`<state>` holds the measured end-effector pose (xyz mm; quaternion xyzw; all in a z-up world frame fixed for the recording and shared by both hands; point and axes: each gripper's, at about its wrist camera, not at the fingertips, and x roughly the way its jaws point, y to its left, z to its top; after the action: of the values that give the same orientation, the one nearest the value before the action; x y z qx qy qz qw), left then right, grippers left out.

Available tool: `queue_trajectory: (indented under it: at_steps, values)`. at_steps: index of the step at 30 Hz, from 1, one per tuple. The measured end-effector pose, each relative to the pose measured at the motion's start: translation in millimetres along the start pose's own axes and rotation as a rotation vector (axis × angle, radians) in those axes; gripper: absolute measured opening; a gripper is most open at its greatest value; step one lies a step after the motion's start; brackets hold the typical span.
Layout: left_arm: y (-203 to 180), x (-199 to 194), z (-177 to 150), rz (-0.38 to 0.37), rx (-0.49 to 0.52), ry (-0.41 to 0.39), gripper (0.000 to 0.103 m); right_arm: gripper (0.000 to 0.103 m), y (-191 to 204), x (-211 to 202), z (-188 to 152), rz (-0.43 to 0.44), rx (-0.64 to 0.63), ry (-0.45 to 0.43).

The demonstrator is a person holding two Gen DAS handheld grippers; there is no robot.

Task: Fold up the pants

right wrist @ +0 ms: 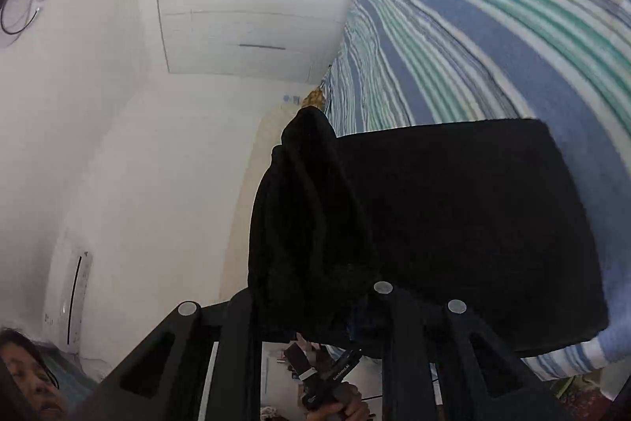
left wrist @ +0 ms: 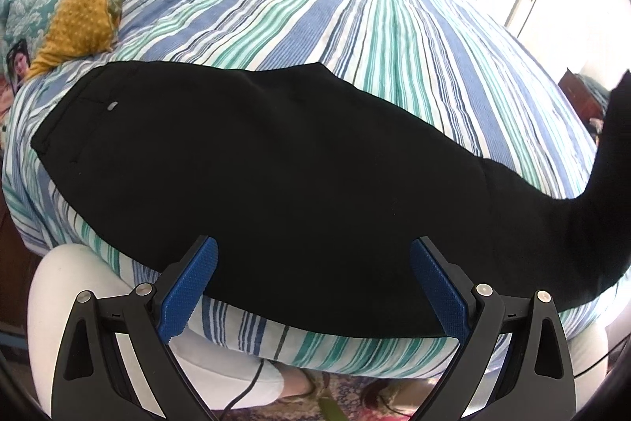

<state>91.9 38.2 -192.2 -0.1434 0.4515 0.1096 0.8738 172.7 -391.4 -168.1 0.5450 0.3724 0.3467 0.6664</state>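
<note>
One pair of black pants (left wrist: 276, 160) lies across the bed (left wrist: 394, 26), folded lengthwise so the legs stack into a single long band, waistband toward the pillow end with one small grey button (left wrist: 112, 106) showing near it. The fabric is flat and smooth over most of its length. The leg end rises off the striped bedspread at the far right of the left wrist view. The left gripper (left wrist: 313, 283) hovers at the near edge of the pants with its jaws spread wide, two blue pads (left wrist: 189, 287) either side of bare cloth, gripping nothing. The right gripper (right wrist: 311, 306) has its jaws clamped on the bunched leg end, holding it lifted above the bed.
</note>
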Motion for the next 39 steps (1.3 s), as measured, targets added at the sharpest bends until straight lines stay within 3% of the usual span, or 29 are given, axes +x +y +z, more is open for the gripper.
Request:
queue_trajectory:
  at_steps: [4,8,9,10,11,12,13,17,20,22,25,30,31,32,33,34,39]
  values:
    - [27,-18,5,-0.027,-0.101,-0.011,0.099,0.018,1,106,-42,-0.014,-0.021,0.131]
    - [52,-34,6,-0.024,-0.168,-0.031,0.099,0.019,-3,193,-93,-0.088,-0.130,0.250]
    - [57,-36,6,-0.025,-0.179,-0.031,0.099,0.024,-3,213,-107,-0.136,-0.191,0.280]
    - [61,-37,6,-0.027,-0.187,-0.029,0.099,0.036,-4,231,-122,-0.204,-0.251,0.315]
    - [65,-38,6,-0.030,-0.196,-0.027,0.099,0.050,-7,249,-134,-0.289,-0.320,0.361]
    - [68,-40,7,-0.034,-0.203,-0.026,0.099,0.074,-9,262,-147,-0.367,-0.388,0.413]
    - [71,-41,7,-0.039,-0.208,-0.027,0.099,0.081,-9,270,-156,-0.428,-0.454,0.447]
    - [65,-47,12,-0.105,-0.179,-0.043,0.098,0.086,9,243,-176,-0.441,-0.664,0.467]
    - [35,-41,23,-0.199,-0.047,-0.041,0.093,0.093,27,198,-176,-0.487,-0.795,0.418]
    - [8,-28,31,-0.255,0.073,-0.007,0.067,0.093,34,165,-175,-0.530,-0.831,0.381]
    - [-20,2,37,-0.261,0.164,0.057,0.045,0.093,36,106,-171,-0.590,-0.829,0.295]
    - [-31,35,34,-0.225,0.191,0.153,0.041,0.093,40,47,-159,-0.636,-0.750,0.138]
    - [-33,37,32,-0.215,0.204,0.159,0.041,0.093,40,40,-157,-0.638,-0.736,0.115]
    - [-36,38,30,-0.202,0.219,0.166,0.034,0.093,39,35,-153,-0.640,-0.723,0.099]
    - [-38,41,28,-0.200,0.230,0.179,0.025,0.093,38,32,-149,-0.642,-0.710,0.088]
    - [-41,43,26,-0.189,0.239,0.196,0.009,0.093,35,32,-146,-0.643,-0.695,0.081]
    - [-37,15,30,-0.178,0.233,0.130,0.003,0.093,31,32,-137,-0.644,-0.660,0.091]
